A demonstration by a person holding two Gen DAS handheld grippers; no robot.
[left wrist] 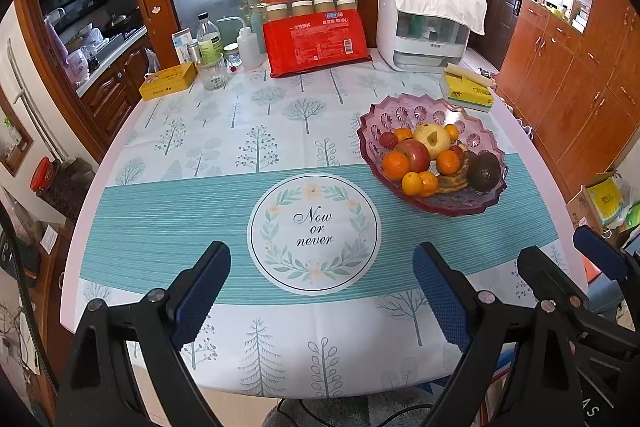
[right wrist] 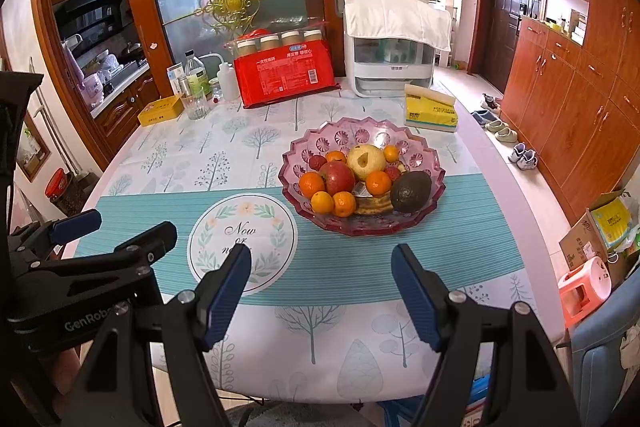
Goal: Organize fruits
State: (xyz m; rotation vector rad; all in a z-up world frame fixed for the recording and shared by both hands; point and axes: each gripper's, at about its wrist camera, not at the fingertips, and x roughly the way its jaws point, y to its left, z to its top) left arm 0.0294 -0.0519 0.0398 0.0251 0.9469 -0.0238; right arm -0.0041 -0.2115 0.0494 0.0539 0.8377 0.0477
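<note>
A pink glass fruit bowl stands on the table, right of the "Now or never" mat. It holds several oranges, a red apple, a yellow pear, a dark avocado and a banana. My left gripper is open and empty above the near table edge. My right gripper is open and empty, in front of the bowl. It also shows in the left wrist view.
At the table's back stand a red package, a white appliance, bottles and a glass, a yellow tin and a tissue pack. Wooden cabinets line the right wall.
</note>
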